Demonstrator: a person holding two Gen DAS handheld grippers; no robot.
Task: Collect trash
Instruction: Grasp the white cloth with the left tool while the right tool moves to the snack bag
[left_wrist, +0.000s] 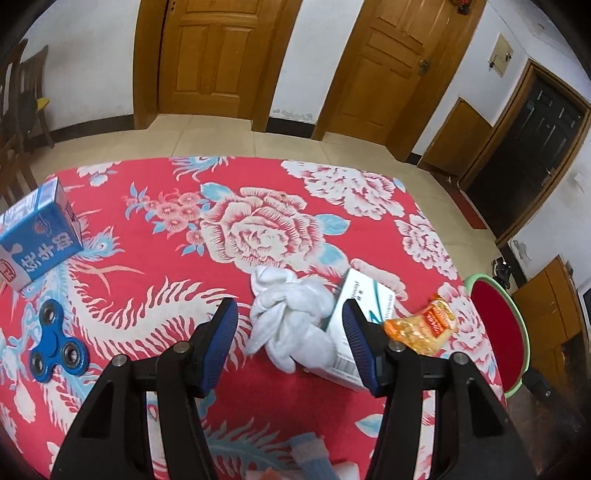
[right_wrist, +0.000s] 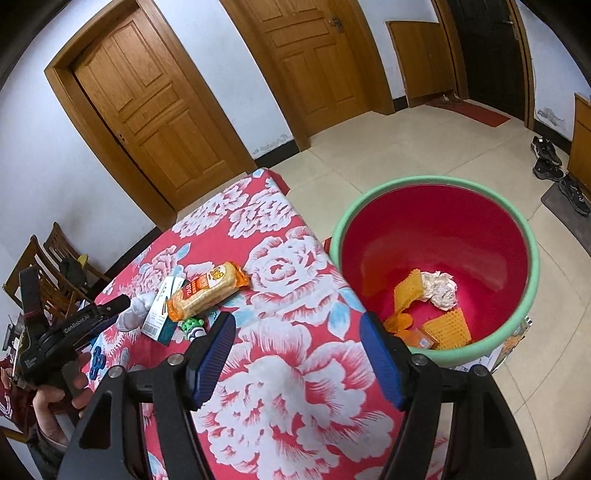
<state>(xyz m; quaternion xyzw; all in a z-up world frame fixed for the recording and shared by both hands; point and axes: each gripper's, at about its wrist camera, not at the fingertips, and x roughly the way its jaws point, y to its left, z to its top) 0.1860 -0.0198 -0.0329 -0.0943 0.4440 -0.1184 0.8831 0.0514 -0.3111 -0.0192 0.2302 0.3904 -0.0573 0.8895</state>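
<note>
Tiled floor, red bin (right_wrist: 517, 236) w/ crumpled tissue (right_wrist: 441, 290), orange wrappers (right_wrist: 448, 328)

Soft even daylight — fisheye-bent, dark-cornered edges

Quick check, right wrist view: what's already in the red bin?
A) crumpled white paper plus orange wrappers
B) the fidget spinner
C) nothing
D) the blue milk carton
A: the red bin holds a crumpled white paper wad and orange wrappers at its bottom; the blue milk carton and the fidget spinner lie on the table in the left wrist view.
</note>
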